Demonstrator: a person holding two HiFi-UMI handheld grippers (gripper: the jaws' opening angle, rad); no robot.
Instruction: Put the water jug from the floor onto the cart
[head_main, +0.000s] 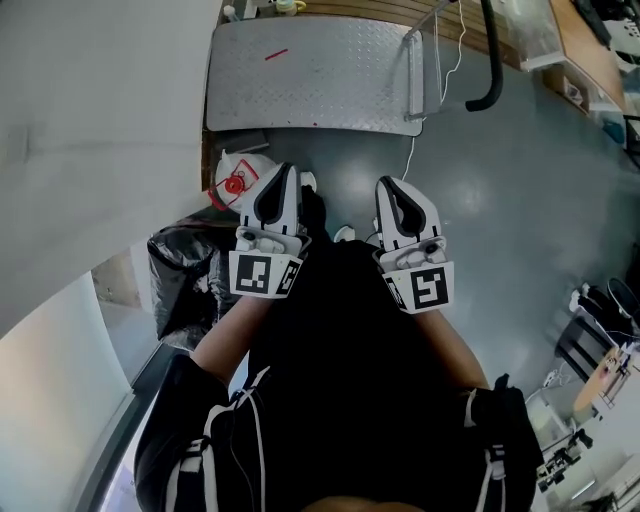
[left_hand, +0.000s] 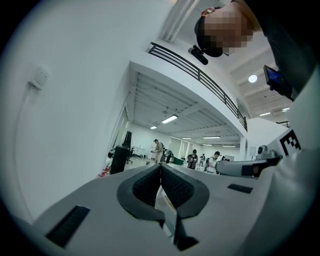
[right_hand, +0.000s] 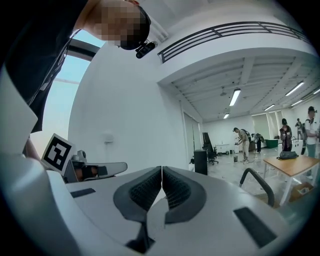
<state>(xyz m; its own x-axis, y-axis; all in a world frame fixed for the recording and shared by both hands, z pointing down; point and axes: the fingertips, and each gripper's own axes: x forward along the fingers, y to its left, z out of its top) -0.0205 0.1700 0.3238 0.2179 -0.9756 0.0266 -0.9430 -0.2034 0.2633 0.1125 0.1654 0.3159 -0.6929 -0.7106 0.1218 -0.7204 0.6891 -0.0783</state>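
In the head view a white water jug (head_main: 235, 185) with a red cap stands on the grey floor, close to the white wall and just in front of the cart. The cart's bare metal deck (head_main: 300, 75) lies ahead, its black handle (head_main: 490, 60) at the right. My left gripper (head_main: 283, 175) is held level beside the jug, partly covering it, with its jaws shut and nothing between them. My right gripper (head_main: 393, 187) hangs parallel to it on the right, also shut and holding nothing. Both gripper views show pads pressed together: the left gripper (left_hand: 160, 167) and the right gripper (right_hand: 161, 170).
A black plastic bag (head_main: 185, 270) sits at my left by the wall. A white cable (head_main: 440, 80) runs down from the cart's handle side. In the right gripper view the cart handle (right_hand: 257, 182) and a wooden table (right_hand: 292, 162) stand ahead, with people far off in the hall.
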